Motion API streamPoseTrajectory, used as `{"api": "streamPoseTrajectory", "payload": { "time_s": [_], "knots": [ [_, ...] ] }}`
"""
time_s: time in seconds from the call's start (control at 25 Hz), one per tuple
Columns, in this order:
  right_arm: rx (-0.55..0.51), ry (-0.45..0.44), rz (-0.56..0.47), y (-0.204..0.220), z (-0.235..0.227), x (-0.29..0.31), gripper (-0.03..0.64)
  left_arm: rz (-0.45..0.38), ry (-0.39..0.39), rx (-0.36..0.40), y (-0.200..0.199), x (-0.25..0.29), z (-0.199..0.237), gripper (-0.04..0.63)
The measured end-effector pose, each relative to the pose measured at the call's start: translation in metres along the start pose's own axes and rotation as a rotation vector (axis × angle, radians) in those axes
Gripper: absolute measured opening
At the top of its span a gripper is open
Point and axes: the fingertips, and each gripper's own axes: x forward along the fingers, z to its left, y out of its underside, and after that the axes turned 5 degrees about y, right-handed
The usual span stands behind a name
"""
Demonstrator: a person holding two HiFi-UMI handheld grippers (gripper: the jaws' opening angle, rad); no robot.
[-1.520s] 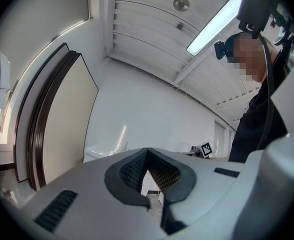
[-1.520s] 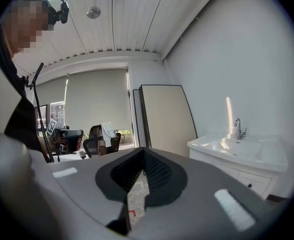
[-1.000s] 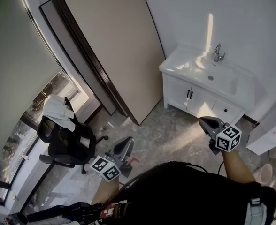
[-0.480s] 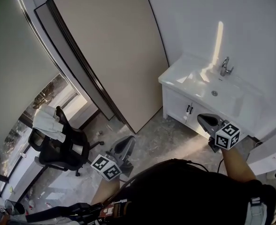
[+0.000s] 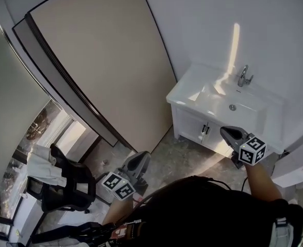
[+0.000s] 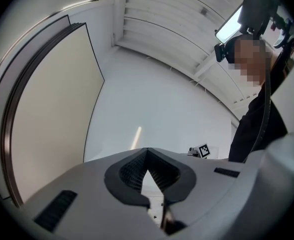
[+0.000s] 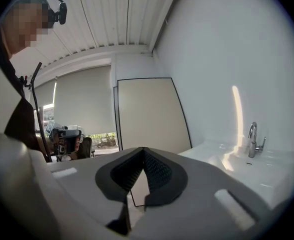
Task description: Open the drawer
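At the far right, against the white wall, stands a white sink cabinet (image 5: 190, 123) with a tap (image 5: 242, 76). Its two doors with dark handles are shut, and the drawer cannot be made out where the right gripper (image 5: 229, 134) overlaps the cabinet front. That gripper's jaws are closed together on nothing. The left gripper (image 5: 139, 160), nearer and to the left, well apart from the cabinet, is likewise closed and empty. A tall beige panel (image 5: 105, 60) stands left of the cabinet.

Two hand-held grippers (image 5: 141, 157) (image 5: 225, 132), one washstand (image 5: 190, 95), one faucet (image 5: 242, 76), one chair (image 5: 74, 187).
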Motion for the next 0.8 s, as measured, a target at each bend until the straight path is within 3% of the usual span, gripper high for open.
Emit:
{"api": "streamPoseTrajectory", "payload": {
  "time_s": [0.24, 0.44, 0.8],
  "knots": [
    [0.015, 0.105, -0.02, -0.028, -0.012, 0.06, 0.002, 0.04, 0.122, -0.003, -0.038, 0.037, 0.087, -0.009],
    [0.108, 0.214, -0.07, -0.058, -0.037, 0.103, 0.002, 0.095, 0.219, -0.004, -0.069, 0.078, 0.147, -0.009],
    [0.15, 0.32, -0.045, -0.043, -0.082, 0.131, 0.002, 0.141, 0.306, -0.035, -0.068, 0.144, 0.206, -0.009]
  ]
}}
